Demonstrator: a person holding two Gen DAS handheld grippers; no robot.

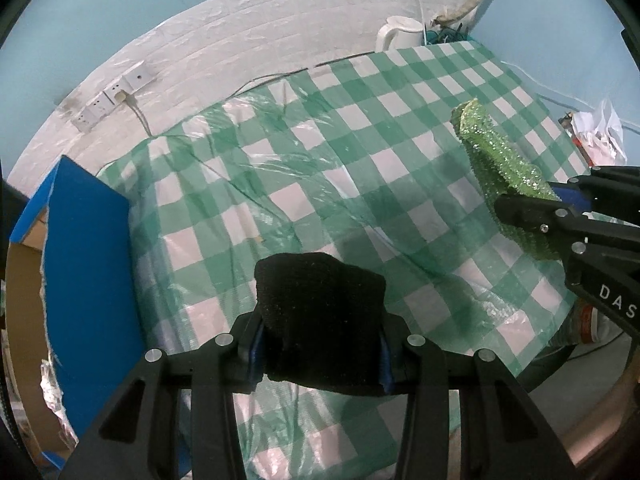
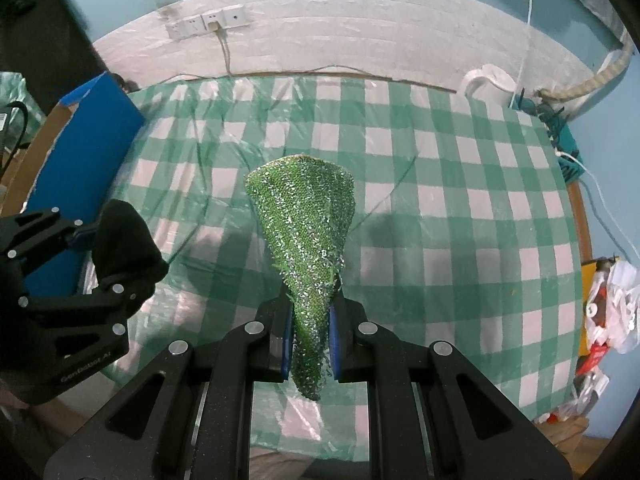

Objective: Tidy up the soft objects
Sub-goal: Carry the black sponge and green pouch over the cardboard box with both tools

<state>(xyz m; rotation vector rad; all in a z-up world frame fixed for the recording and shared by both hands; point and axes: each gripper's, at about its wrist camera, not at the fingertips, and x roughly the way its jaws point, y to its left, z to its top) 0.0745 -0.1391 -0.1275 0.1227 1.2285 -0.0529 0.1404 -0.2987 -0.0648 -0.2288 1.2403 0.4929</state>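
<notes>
A thick black sponge is squeezed between the blue pads of my left gripper, held up above the checked tablecloth. The same black sponge and left gripper show at the left of the right wrist view. My right gripper is shut on a green glittery scouring cloth, which fans out wide beyond the pads. In the left wrist view that green cloth sticks out of the right gripper at the right edge.
An open cardboard box with a blue flap stands at the table's left edge. A white kettle and tangled cords sit at the far right corner. Plastic bags lie off the right side. Wall sockets are behind.
</notes>
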